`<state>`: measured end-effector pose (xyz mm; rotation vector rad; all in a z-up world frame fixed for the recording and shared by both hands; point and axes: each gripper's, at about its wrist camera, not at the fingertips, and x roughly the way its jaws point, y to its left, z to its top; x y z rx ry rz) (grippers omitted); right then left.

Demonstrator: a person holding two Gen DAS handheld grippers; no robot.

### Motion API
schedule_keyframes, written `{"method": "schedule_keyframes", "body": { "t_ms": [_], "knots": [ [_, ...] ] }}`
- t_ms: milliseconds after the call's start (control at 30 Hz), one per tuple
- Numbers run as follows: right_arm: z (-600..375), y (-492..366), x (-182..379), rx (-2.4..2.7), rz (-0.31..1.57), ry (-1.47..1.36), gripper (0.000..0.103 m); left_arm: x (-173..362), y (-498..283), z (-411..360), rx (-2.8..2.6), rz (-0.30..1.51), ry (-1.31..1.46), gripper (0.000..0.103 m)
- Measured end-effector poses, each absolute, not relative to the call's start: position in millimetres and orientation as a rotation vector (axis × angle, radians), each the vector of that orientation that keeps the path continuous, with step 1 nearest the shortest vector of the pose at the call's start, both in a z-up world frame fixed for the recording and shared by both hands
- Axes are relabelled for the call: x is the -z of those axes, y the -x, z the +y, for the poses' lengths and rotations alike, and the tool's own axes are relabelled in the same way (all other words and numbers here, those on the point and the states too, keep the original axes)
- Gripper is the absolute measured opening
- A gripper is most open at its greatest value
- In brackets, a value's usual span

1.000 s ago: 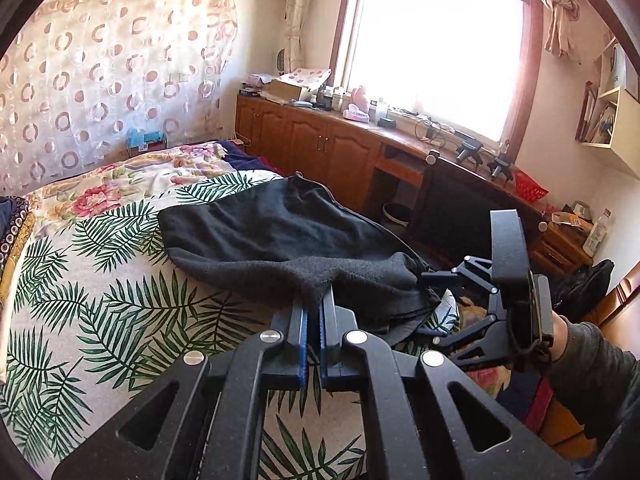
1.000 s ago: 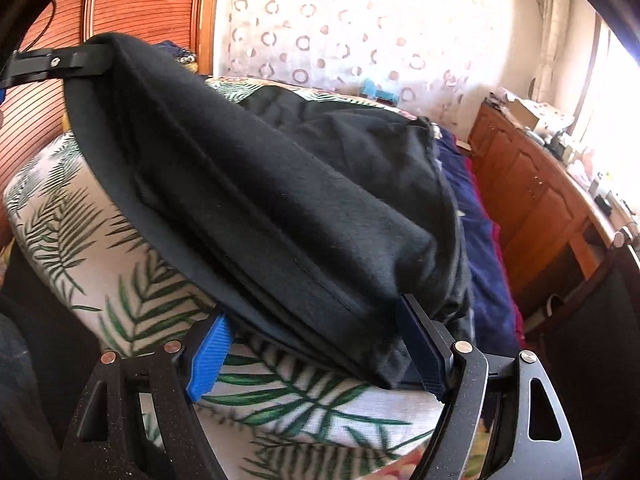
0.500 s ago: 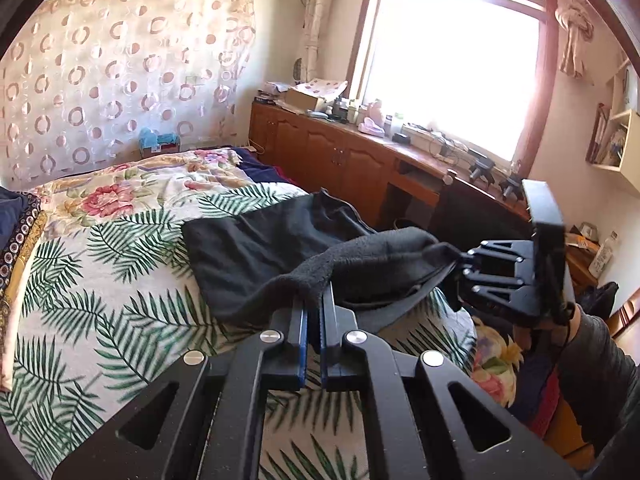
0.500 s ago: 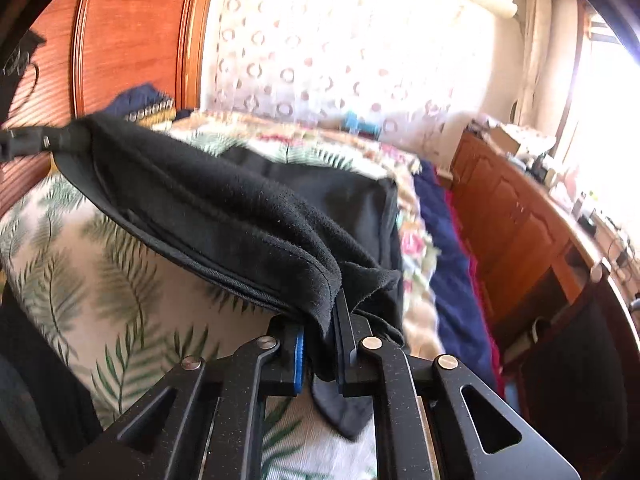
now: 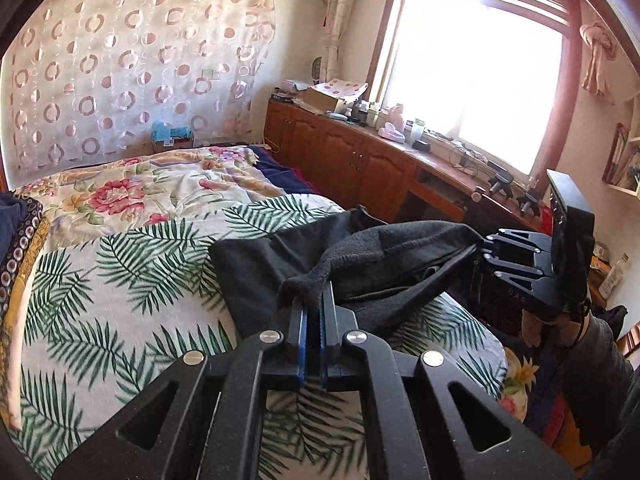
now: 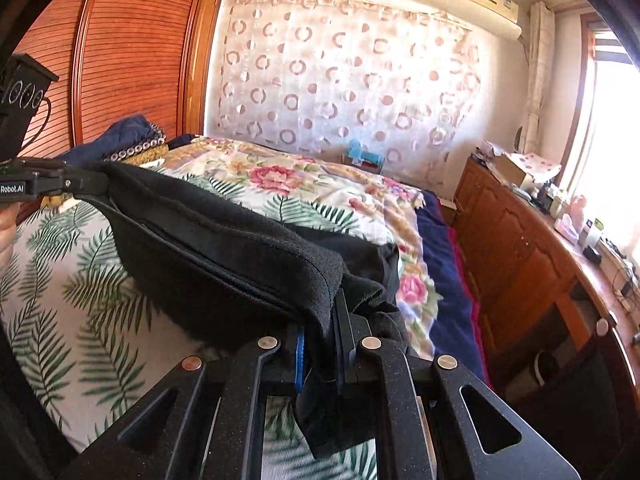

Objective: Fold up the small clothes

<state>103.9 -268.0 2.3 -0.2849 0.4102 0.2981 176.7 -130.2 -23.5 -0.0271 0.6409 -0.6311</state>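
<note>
The left gripper [image 5: 312, 312] and right gripper [image 6: 322, 328] are each clamped on an end of the black fleece garment's [image 5: 384, 256] thick edge (likely a waistband), stretched between them above the palm-leaf bedspread [image 5: 120, 288]; the remaining cloth trails forward on the bed.
</note>
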Motion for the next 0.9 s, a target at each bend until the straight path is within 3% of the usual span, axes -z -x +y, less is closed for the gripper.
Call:
{"method": "schedule_keyframes", "body": {
  "t_ms": [733,800,833,867,900],
  "knots": [
    [-267.9,-213.4,0.1,-0.357,0.502,0.287,0.01,56.4,-296.9,-137.3,0.555,0.777,-0.001,0.006],
    [-266.8,-223.4,-1.7,-0.36,0.519,0.285,0.01,59.1,-300.6,-139.1,0.54,0.787,-0.023,0.019],
    [-266.8,-227.2,-1.2,-0.363,0.527,0.284,0.01,59.3,-300.8,-138.5,0.535,0.782,-0.028,0.036],
    [-266.9,-230.7,-3.5,-0.368,0.534,0.278,0.01,58.6,-300.5,-137.0,0.539,0.768,-0.025,0.046],
    [-267.4,-234.5,-4.2,-0.374,0.543,0.268,0.011,58.1,-301.3,-135.5,0.539,0.764,-0.023,0.05]
  ]
}}
